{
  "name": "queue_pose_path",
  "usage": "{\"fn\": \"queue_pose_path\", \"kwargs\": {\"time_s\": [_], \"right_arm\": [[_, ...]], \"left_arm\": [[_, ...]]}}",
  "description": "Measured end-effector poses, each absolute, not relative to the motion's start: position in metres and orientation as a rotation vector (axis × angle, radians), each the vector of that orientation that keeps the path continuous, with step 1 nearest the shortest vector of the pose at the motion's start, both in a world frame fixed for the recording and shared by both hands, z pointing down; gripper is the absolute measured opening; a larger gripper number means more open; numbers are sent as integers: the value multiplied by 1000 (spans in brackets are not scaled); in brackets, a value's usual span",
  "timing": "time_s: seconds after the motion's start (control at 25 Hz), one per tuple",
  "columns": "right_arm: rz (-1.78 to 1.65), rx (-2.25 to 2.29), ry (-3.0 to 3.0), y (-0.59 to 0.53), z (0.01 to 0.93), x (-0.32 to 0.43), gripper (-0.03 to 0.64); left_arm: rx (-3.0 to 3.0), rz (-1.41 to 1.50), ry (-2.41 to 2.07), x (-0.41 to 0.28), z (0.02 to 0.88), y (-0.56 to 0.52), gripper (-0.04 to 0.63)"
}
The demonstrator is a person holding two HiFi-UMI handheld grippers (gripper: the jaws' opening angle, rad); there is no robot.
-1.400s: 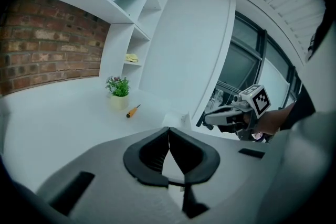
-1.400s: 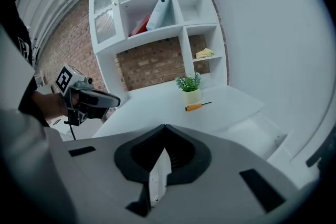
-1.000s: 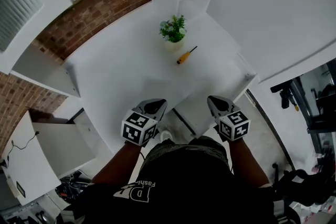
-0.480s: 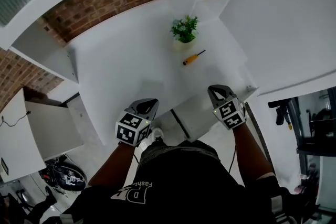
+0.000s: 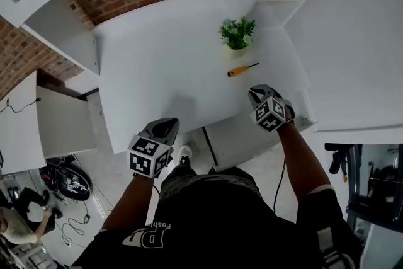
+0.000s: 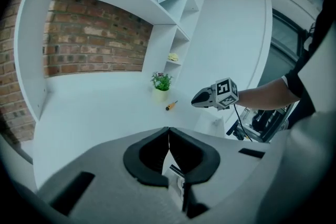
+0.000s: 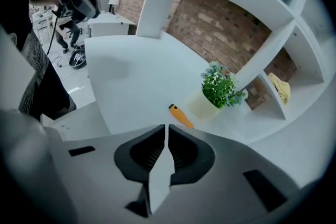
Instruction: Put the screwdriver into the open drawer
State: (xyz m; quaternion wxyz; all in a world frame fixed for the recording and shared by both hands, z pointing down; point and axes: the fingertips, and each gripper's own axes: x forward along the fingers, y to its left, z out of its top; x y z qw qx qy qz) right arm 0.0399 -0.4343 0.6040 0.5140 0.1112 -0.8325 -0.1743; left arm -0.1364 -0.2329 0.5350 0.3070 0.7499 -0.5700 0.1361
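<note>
screwdriver (image 5: 242, 69) on desk (image 5: 157, 60) | left claw (image 5: 166, 126) closed, empty | right claw (image 5: 255, 93) closed, empty

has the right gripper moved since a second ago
Yes. The right gripper has moved forward, toward the screwdriver lying on the desk, closing much of the gap between them.

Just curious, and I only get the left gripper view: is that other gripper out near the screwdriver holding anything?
Observer: No. The right gripper view shows the right gripper with its jaws together and nothing between them.
Operator: Is it touching the screwdriver?
Observer: No. The head view shows the screwdriver lying on the desk just beyond it, with a gap between.
Operator: Where's my gripper, then?
Observer: In the head view the left gripper is at the desk's near edge, farther from the screwdriver.
</note>
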Motion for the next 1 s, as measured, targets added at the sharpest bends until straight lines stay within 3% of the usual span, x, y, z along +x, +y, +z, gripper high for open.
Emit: {"fn": "queue_pose_path", "kwargs": {"time_s": [1.0], "right_arm": [[-779,-168,-1702,-530,691,-3,86]], "left_arm": [[1688,364,-1642,-115,560,-185,18]]}}
